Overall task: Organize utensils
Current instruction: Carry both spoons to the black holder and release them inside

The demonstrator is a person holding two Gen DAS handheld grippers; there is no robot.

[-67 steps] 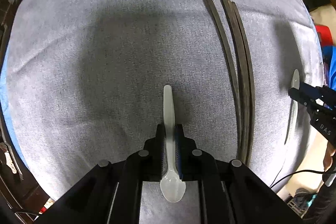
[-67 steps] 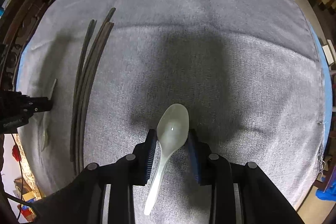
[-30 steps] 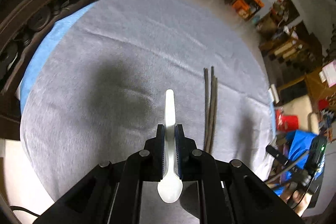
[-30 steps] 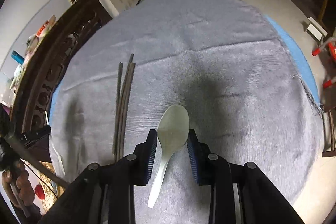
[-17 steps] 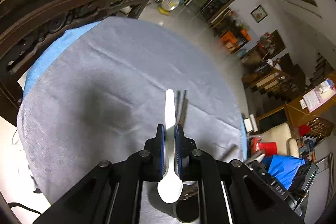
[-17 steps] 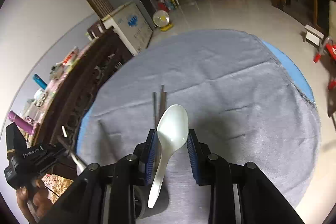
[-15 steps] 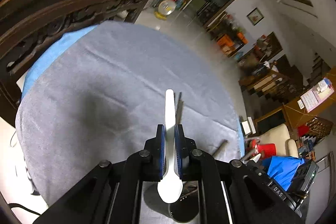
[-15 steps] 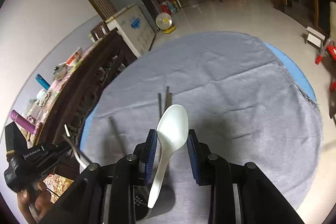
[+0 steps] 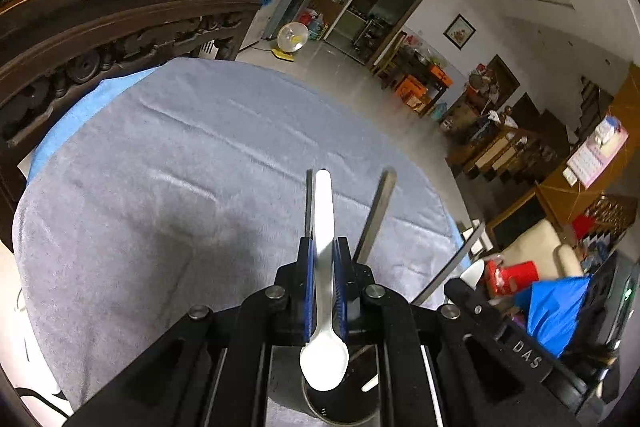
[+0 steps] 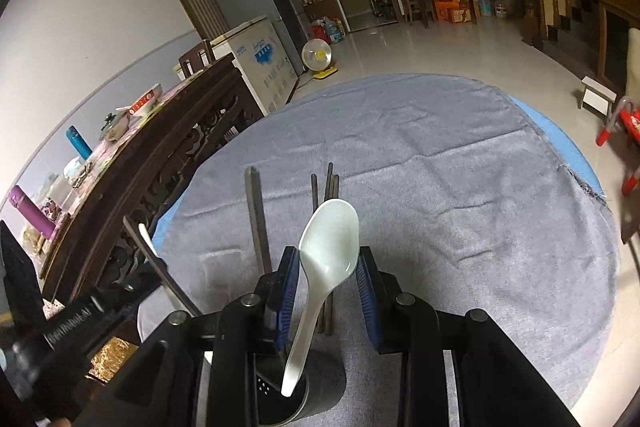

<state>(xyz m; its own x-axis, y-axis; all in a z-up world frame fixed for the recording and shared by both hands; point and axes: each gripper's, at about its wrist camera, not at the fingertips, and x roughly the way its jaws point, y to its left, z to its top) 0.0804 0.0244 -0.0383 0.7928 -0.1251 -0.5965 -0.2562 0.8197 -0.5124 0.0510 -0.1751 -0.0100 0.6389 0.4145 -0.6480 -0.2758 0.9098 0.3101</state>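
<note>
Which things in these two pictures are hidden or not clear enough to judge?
- Left wrist view: the utensil holder is mostly covered by the left gripper and its white spoon; its contents are unclear.
- Right wrist view: the holder sits behind the right gripper; whether the spoon handle tip is inside cannot be told.
- Right wrist view: the chopsticks on the cloth are partly hidden by the spoon bowl.

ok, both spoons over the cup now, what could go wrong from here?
1. The left gripper and right gripper crowd the same cup; they may bump.
2. The right spoon is pinched by its rounded bowl and hangs tilted, so it could slip or catch the rim.
3. A dark stick stands upright beside the fingers; the left spoon might knock it.
</note>
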